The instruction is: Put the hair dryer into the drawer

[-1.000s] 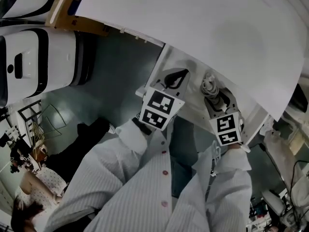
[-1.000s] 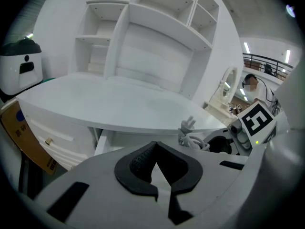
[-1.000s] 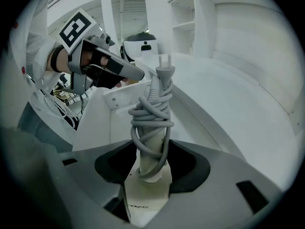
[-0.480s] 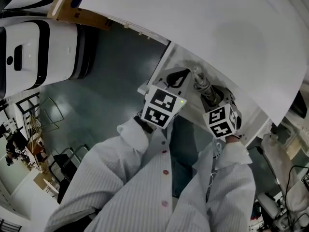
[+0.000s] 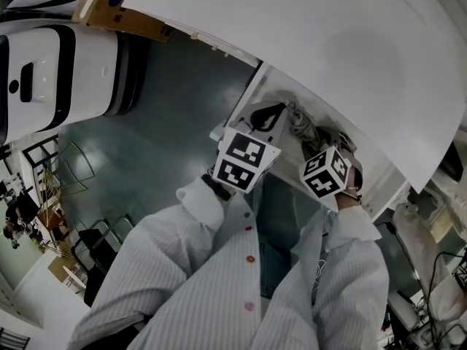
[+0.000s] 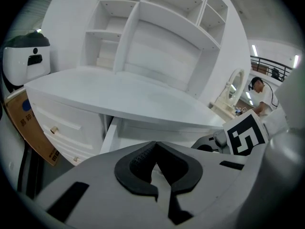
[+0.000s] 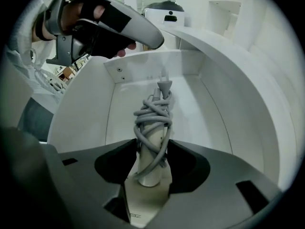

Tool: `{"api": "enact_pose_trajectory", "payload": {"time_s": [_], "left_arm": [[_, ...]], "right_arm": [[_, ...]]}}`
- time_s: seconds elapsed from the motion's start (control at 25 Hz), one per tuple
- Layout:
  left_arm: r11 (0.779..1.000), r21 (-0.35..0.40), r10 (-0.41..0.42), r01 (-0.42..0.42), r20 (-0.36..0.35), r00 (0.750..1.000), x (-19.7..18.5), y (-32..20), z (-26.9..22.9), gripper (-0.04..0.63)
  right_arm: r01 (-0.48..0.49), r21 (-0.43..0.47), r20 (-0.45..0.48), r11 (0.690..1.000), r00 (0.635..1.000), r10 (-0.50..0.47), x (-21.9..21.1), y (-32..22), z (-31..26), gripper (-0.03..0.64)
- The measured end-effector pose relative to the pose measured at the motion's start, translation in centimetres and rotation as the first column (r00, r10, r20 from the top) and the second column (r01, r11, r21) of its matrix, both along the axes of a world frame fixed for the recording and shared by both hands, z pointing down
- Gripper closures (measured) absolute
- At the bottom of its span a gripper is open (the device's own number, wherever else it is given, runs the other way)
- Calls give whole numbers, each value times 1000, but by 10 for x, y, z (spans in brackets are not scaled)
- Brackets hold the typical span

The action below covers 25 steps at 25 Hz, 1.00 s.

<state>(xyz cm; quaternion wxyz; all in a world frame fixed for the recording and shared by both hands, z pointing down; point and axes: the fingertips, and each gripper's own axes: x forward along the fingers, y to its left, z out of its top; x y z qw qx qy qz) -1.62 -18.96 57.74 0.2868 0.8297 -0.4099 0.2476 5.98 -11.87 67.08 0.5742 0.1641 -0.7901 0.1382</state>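
The hair dryer [image 7: 151, 171] is a pale handle wound with a grey cord [image 7: 152, 114]. My right gripper [image 7: 153, 149] is shut on that handle and holds it inside the open white drawer [image 7: 143, 67], with the plug pointing toward the far wall. In the head view the cord [image 5: 300, 122] shows in the drawer [image 5: 243, 102] ahead of the right gripper [image 5: 330, 150]. My left gripper [image 5: 266, 115] hovers at the drawer's left front corner. Its jaws [image 6: 155, 147] meet at the tips with nothing between them.
The white desk top [image 5: 306, 42] overhangs the drawer. A white and black machine [image 5: 44, 86] and a cardboard box [image 5: 120, 13] stand to the left on the dark floor. White shelves [image 6: 157, 27] rise behind the desk, and a person [image 6: 259, 92] sits far off.
My right gripper has moved up and left, deeper into the drawer with the hair dryer, and its marker cube has rolled. The left gripper has hardly moved.
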Motion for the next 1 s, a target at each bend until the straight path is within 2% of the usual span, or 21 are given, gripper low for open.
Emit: {"api": "enact_pose_trajectory", "payload": {"time_s": [0.6,1.0], "left_arm": [[1000,-1,4,-4,-6,1000,-8,-5,0,586],[999,8,34,-34,-14,999,0,-2,-8,586]], "right_arm": [[-7,-63,-81,998,997,2,-4,-2,10,416],[-36,-61,-46,998,998,33,-6,-4,1,416]]}}
